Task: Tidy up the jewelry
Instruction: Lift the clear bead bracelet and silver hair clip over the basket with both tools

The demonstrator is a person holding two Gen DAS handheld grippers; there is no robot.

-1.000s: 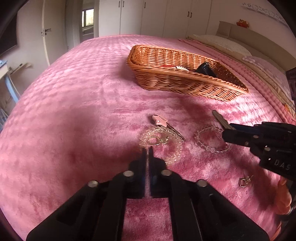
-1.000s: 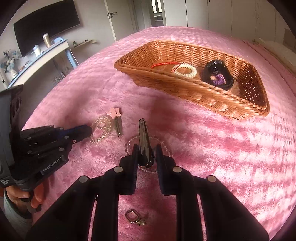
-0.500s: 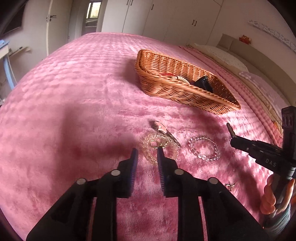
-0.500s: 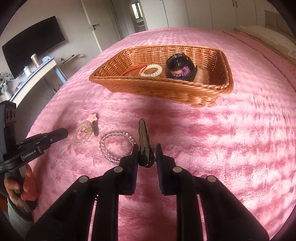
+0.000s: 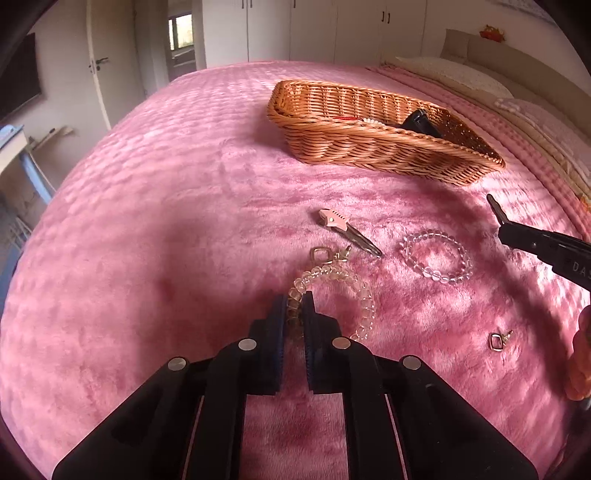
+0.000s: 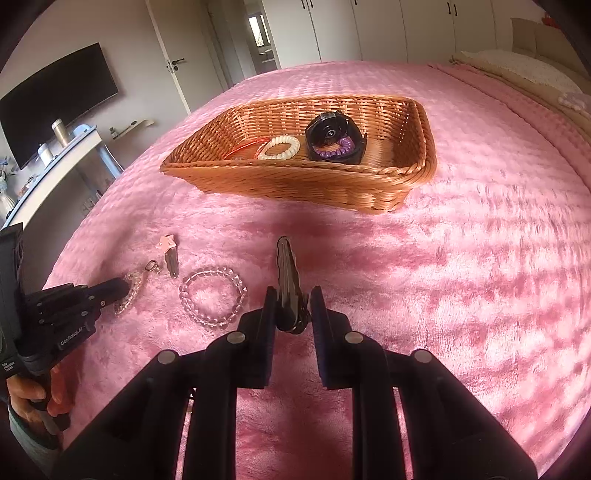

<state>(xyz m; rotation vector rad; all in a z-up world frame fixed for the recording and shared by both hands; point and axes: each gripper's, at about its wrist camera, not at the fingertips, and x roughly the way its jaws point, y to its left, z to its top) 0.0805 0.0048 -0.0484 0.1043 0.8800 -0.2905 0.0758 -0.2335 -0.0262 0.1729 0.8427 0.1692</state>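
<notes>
A pink plush bedspread (image 5: 184, 206) covers the bed and fills most of both views. At the head of the bed lie pale pillows (image 5: 454, 74) against a beige headboard (image 5: 517, 51), with a small orange toy (image 5: 491, 32) on top of it. White wardrobe doors (image 6: 388, 26) line the far wall beside a white door (image 6: 173, 62). A dark television (image 6: 55, 99) hangs above a white shelf (image 6: 59, 155) that bears a metal flask (image 6: 61, 131).

Mottled pink plush bedspread (image 5: 184, 221), tan woven basket (image 6: 295, 184), clear beaded bracelet (image 5: 436, 256).
</notes>
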